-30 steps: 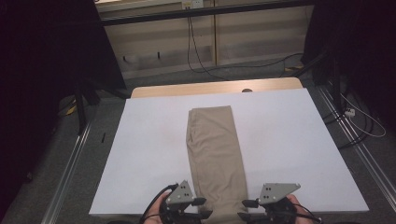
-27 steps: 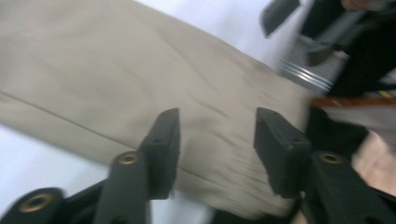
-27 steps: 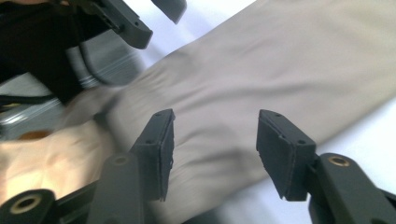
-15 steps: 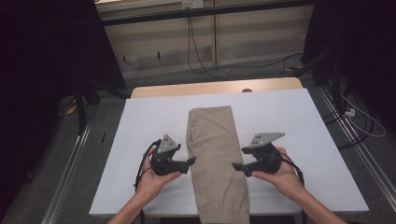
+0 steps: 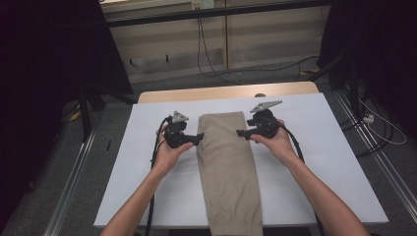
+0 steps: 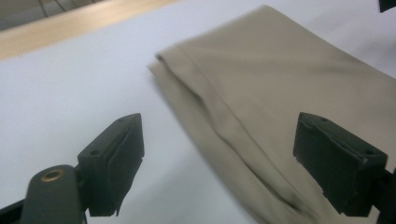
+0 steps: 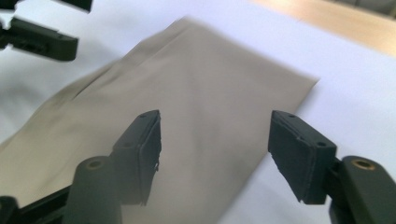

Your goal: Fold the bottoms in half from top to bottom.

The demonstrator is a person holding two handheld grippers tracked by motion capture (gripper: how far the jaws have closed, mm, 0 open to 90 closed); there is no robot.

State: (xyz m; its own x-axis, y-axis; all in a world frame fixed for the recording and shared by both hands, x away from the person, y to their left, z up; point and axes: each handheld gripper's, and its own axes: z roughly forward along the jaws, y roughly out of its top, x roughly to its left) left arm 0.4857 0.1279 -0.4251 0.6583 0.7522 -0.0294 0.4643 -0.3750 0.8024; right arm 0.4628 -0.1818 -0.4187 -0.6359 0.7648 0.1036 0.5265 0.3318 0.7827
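Two grippers flank the far end of the folded khaki trousers (image 5: 227, 167), which lie lengthwise down the middle of the white table sheet (image 5: 319, 162), cuffs hanging at the near edge. Your left gripper (image 5: 196, 139) has just been opening and stands wide, nothing between its pads, pointing at the left edge of the waist end. Your right gripper (image 5: 242, 132) has its jaws apart too, though they have just eased in a little, empty over the right edge. You appear to be lining up a grasp on the waist corners. Next, lower each jaw around its corner, then close evenly before lifting to fold.
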